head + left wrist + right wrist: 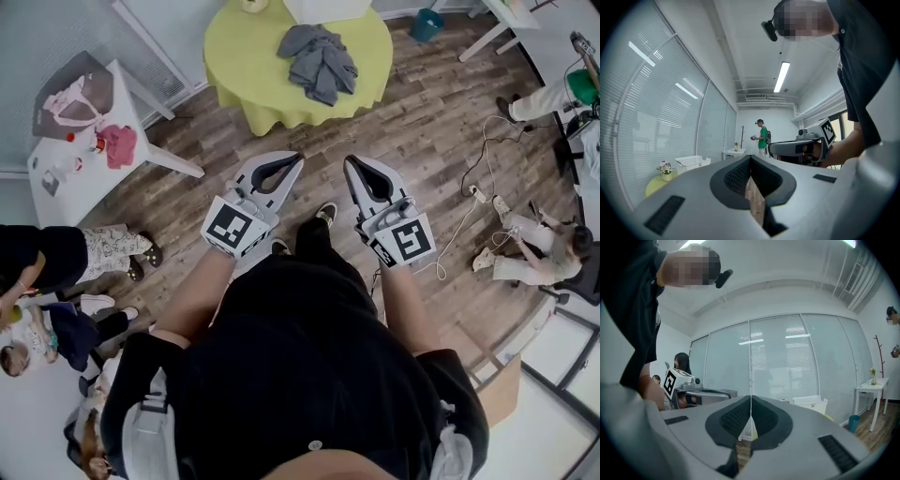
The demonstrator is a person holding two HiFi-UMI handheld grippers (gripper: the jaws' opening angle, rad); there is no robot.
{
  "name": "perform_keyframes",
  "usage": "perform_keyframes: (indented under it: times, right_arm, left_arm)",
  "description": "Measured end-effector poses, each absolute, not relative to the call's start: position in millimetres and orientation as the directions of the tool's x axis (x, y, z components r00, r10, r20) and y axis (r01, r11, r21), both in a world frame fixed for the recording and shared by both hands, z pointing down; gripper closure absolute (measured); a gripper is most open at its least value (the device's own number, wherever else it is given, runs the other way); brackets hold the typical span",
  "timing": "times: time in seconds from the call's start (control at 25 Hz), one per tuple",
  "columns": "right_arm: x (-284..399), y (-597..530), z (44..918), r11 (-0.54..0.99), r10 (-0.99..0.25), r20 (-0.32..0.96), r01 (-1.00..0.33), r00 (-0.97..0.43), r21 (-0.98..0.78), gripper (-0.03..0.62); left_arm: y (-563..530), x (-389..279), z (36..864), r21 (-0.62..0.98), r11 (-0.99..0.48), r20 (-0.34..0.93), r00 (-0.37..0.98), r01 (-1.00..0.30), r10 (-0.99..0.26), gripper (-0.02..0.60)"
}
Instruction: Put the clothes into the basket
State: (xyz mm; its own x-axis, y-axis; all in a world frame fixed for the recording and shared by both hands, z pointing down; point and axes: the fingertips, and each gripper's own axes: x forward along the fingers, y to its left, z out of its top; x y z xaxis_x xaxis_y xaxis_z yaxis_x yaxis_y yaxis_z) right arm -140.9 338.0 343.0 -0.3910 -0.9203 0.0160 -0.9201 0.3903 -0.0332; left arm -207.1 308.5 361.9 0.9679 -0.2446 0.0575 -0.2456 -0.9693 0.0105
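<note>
Head view: the left gripper (294,160) and right gripper (350,161) are held side by side at mid-frame. Both have their jaws pressed together with nothing in them, and their tips angle toward each other and up-frame. The grey clothes (321,59) lie in a heap on the round yellow-green table (234,66) at the top centre, straight up-frame of the gap between the two tips and well apart from both. The heap's long axis runs roughly top to bottom of the frame, leaning a little to the lower right. I judge neither gripper clearly nearer. The basket (323,8) sits at the table's far edge, just beyond the heap. A pink garment (119,144) lies on the white table (56,183) at the left, nearer the left gripper.

Left gripper view: the jaws meet at centre frame, empty. The basket (692,162) shows at lower left on the table, left of the jaw line. The gripper's own body hides the grey heap.

Right gripper view: the jaws are likewise closed on nothing. The basket (811,404) stands right of the jaw line at mid-height, and again no clothes show. Either arm would have to reach forward and dip to the tabletop.
</note>
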Motion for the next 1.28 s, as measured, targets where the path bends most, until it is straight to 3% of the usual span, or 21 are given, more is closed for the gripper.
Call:
perform_keyframes:
  times: [0.8,1.28]
  right_arm:
    - [-15,245,340,0.385,-0.922,0.015,-0.922,-0.386,-0.03,0.571]
    - [19,185,357,0.384,-0.92,0.064,-0.922,-0.386,-0.044,0.57]
  left_arm:
    - [217,-77,359,0.004,-0.971,0.08,0.968,-0.241,-0.24,0.571]
    - [152,-48,366,-0.01,-0.961,0.095,0.957,-0.275,-0.275,0.571]
